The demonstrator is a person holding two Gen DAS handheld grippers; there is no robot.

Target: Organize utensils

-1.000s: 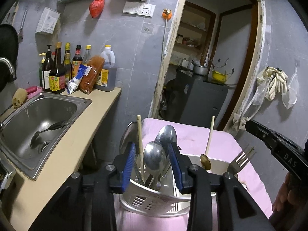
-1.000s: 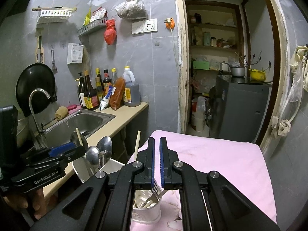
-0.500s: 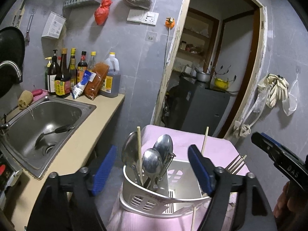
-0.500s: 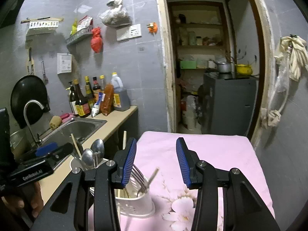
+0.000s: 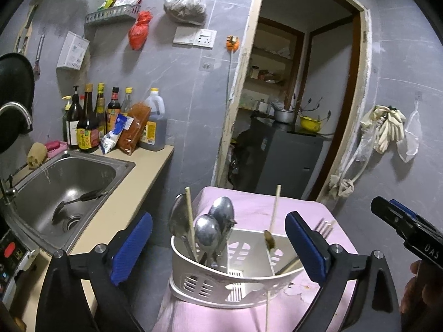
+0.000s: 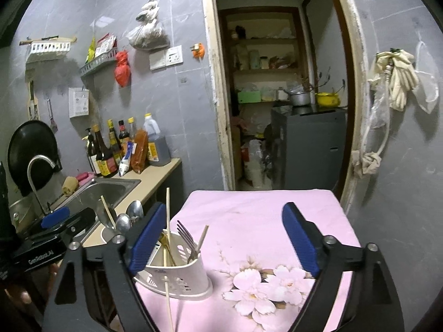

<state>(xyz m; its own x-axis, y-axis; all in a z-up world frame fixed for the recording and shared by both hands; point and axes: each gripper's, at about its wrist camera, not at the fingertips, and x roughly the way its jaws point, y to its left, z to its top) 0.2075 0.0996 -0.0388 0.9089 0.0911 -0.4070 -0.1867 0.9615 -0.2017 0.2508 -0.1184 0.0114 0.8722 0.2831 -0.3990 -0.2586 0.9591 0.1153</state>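
A white plastic utensil holder (image 5: 229,279) stands on the pink flowered cloth (image 5: 249,202); it also shows in the right wrist view (image 6: 177,279). Its left part holds metal spoons (image 5: 207,232) and a chopstick (image 5: 191,221). Its right part holds a fork (image 5: 322,225), another chopstick (image 5: 274,210) and a small brass spoon (image 5: 269,239). My left gripper (image 5: 218,246) is wide open and empty, just in front of the holder. My right gripper (image 6: 224,240) is wide open and empty, above the cloth to the holder's right.
A steel sink (image 5: 61,182) with a ladle in it sits in the beige counter (image 5: 130,193) at left. Sauce bottles (image 5: 88,127) line the wall. A doorway (image 5: 290,110) opens behind the table onto a dark cabinet.
Both grippers have opened from shut to wide open and pulled back from the holder. The spoon and the fork they held now stand in the holder.
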